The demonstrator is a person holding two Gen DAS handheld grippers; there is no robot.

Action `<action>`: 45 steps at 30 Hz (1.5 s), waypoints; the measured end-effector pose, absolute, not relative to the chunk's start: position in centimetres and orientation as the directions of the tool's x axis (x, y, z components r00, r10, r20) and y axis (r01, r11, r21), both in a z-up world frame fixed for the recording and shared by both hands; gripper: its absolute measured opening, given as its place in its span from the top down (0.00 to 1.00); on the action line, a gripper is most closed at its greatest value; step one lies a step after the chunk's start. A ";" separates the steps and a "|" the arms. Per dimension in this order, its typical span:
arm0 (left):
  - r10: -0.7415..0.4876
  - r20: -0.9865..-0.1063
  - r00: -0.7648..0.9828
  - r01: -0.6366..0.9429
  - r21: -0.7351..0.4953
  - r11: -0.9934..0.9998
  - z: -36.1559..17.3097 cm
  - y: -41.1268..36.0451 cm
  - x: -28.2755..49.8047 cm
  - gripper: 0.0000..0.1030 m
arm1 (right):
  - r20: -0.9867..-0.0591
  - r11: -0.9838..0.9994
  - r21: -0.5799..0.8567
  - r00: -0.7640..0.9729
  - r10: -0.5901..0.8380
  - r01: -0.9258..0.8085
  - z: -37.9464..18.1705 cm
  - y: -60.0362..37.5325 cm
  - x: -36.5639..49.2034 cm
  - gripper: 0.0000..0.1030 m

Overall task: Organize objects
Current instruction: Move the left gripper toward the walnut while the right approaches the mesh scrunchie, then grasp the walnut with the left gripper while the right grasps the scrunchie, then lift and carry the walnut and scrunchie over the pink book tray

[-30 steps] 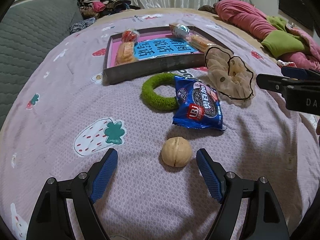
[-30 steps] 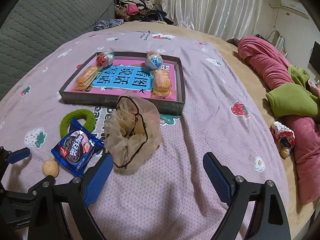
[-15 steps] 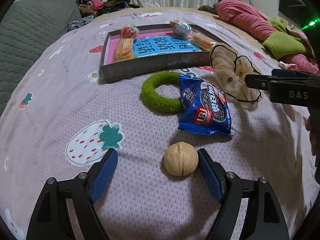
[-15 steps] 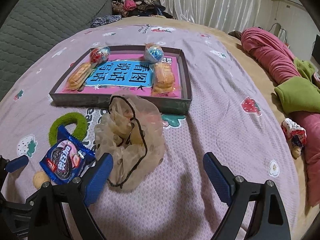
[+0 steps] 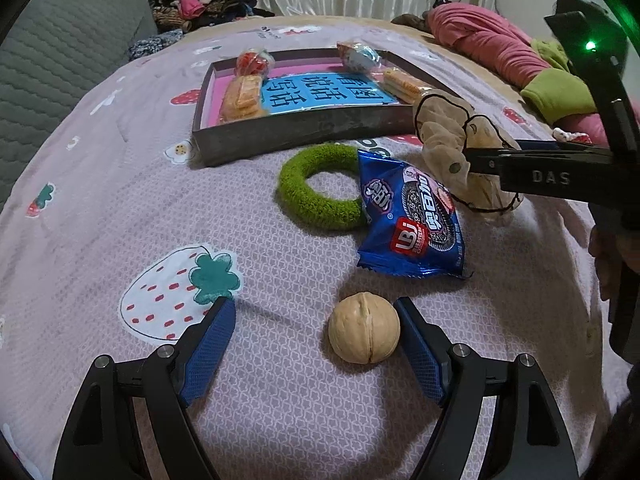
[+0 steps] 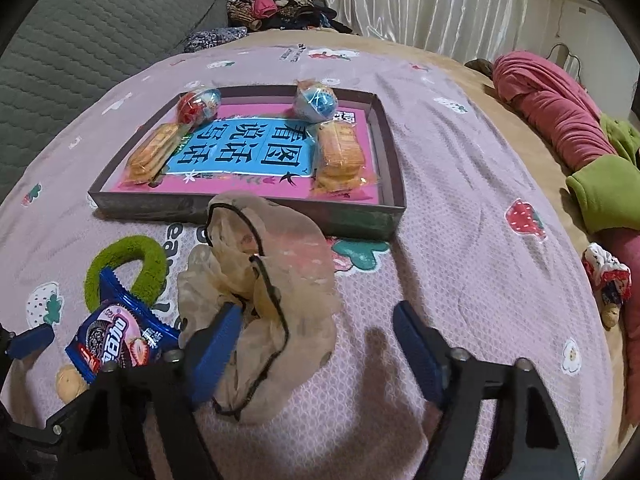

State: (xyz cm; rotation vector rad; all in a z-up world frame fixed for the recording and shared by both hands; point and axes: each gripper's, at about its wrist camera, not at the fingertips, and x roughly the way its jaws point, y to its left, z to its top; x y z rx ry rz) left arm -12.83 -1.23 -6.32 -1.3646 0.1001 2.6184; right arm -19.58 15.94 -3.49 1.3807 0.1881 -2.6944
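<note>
A walnut (image 5: 364,334) lies on the purple bedspread between the jaws of my open left gripper (image 5: 316,330), close against the right finger. Beyond it lie a blue Oreo packet (image 5: 412,220), a green fuzzy ring (image 5: 316,192) and a beige sheer scrunchie (image 5: 452,140). My right gripper (image 6: 316,334) is open over the scrunchie (image 6: 272,276), its left finger pressing into the fabric. A shallow dark tray (image 6: 240,204) holds two wrapped cracker packs and two foil-wrapped eggs.
Pink and green bedding (image 6: 560,112) is piled at the right. A small toy (image 6: 608,280) lies near the bed's right edge. A grey quilted cushion (image 6: 80,40) and a clothes heap stand at the back left.
Both grippers have moved forward and down. The walnut now sits deeper between the left jaws, by the right finger. The right gripper has closed in on the scrunchie.
</note>
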 end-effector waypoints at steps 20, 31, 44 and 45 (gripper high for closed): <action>0.214 -0.819 -0.533 -0.239 -0.097 -0.966 -6.1 -0.8 -12.2 0.67 | -0.823 -0.978 -0.023 -0.559 -0.099 0.207 -3.9 14.7 -20.0 0.74; 0.205 -0.810 -0.549 -0.232 -0.088 -0.969 -5.6 -0.9 -11.9 0.67 | -0.809 -0.977 0.000 -0.574 -0.125 0.212 -2.9 15.1 -18.9 0.76; 0.184 -0.792 -0.582 -0.203 -0.078 -0.976 -3.7 -1.5 -11.1 0.67 | -0.791 -0.976 0.010 -0.596 -0.140 0.215 -0.8 15.3 -16.7 0.77; 0.183 -0.790 -0.586 -0.202 -0.077 -0.976 -3.4 -1.5 -11.0 0.67 | -0.789 -0.976 0.012 -0.598 -0.142 0.216 -0.6 15.3 -16.4 0.77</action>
